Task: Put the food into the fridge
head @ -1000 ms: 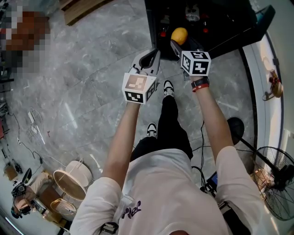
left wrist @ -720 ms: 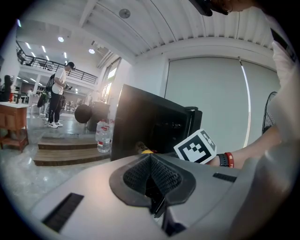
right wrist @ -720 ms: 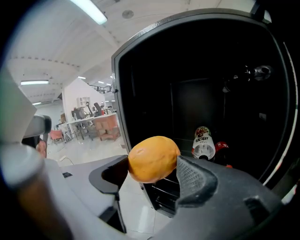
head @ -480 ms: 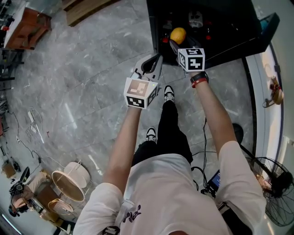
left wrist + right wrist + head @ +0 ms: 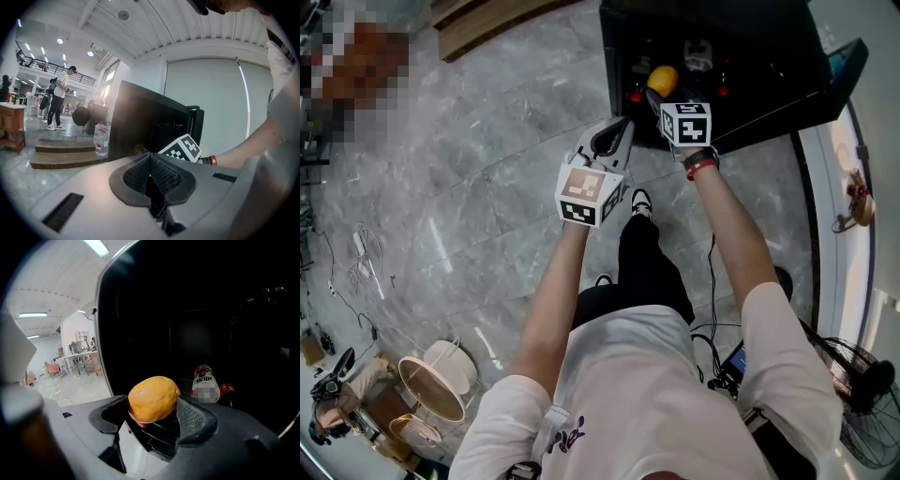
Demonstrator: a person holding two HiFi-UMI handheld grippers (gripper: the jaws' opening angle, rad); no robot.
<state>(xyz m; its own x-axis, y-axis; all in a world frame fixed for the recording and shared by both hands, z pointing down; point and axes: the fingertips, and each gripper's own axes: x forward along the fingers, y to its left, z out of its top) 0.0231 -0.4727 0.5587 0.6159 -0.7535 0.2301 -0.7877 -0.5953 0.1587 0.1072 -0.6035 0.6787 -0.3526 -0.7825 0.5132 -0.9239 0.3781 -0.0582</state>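
An orange-yellow round fruit (image 5: 153, 398) sits between the jaws of my right gripper (image 5: 152, 414), which is shut on it. In the head view the fruit (image 5: 663, 80) hangs at the mouth of the black fridge (image 5: 769, 56), just past the right gripper's marker cube (image 5: 686, 124). The fridge interior (image 5: 211, 324) is dark, with a red-capped bottle (image 5: 205, 383) standing inside. My left gripper (image 5: 614, 139) is shut and empty, to the left of the fridge's front. In the left gripper view its pads (image 5: 161, 176) meet, and the fridge (image 5: 150, 122) stands ahead.
A wooden step (image 5: 65, 154) carries a water bottle (image 5: 101, 138) left of the fridge. A fan (image 5: 862, 394) stands at lower right, round drums (image 5: 441, 375) at lower left, cables (image 5: 361, 253) on the grey floor. People stand far off (image 5: 58, 98).
My right gripper has carried the fruit up the picture, further into the fridge opening. The left gripper has drifted slightly toward the fridge.
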